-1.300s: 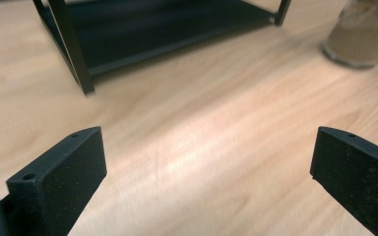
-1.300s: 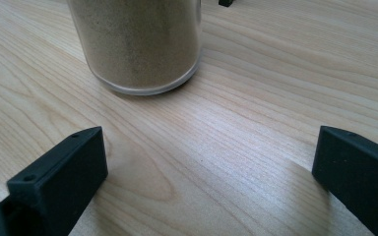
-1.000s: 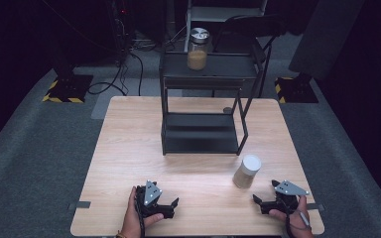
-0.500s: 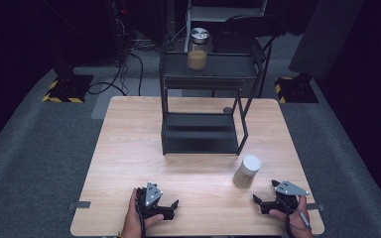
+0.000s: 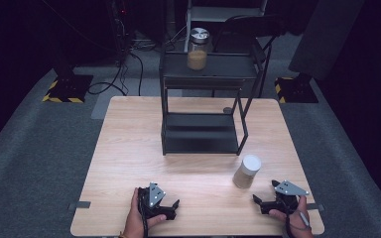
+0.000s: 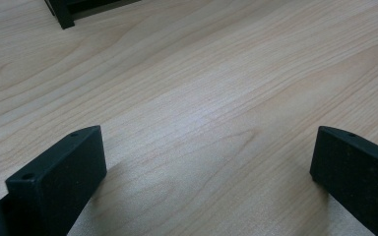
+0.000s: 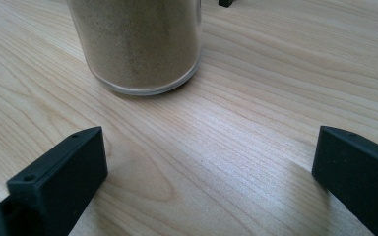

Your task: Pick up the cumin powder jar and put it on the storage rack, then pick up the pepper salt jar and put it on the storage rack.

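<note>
- The white-lidded jar (image 5: 246, 171) of tan powder stands upright on the table (image 5: 129, 148), right of centre, just in front of the black rack (image 5: 202, 124).
- The right tongs (image 5: 259, 203) rest near it, jaws spread wide, holding nothing.
- The left tongs (image 5: 173, 207) lie well apart from it, likewise gaping and empty.

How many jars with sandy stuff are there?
2. One jar with a white lid stands on the table, just ahead of the right gripper. The other jar stands on the top shelf of the black rack.
</note>
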Available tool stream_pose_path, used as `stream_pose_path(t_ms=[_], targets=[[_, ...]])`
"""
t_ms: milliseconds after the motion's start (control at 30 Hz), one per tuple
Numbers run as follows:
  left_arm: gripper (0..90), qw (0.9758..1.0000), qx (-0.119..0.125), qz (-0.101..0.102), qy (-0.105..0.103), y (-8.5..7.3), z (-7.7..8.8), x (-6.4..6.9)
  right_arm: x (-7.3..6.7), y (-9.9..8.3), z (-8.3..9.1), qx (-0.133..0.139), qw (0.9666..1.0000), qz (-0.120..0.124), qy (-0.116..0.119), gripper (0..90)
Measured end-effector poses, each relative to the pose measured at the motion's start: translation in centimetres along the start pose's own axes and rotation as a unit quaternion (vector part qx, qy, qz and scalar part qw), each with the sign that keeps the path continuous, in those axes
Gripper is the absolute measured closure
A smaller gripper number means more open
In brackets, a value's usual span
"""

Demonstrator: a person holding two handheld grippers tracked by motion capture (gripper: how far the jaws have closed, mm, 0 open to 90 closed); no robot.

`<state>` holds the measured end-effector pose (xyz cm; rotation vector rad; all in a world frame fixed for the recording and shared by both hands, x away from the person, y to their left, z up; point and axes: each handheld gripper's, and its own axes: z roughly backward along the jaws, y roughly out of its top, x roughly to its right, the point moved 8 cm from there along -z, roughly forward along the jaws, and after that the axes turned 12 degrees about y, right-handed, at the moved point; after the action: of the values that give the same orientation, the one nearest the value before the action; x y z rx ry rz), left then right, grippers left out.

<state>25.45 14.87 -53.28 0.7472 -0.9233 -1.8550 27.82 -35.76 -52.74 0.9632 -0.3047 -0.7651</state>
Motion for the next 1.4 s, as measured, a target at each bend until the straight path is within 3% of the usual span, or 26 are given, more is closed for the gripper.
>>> stream_pose_path(t_ms=[1400], targets=[[0.3, 1.0000, 0.000, 0.002, 0.003, 0.00, -0.01, 0.05, -0.01, 0.01, -0.02, -0.001, 0.9999, 0.009, 0.005, 0.0]])
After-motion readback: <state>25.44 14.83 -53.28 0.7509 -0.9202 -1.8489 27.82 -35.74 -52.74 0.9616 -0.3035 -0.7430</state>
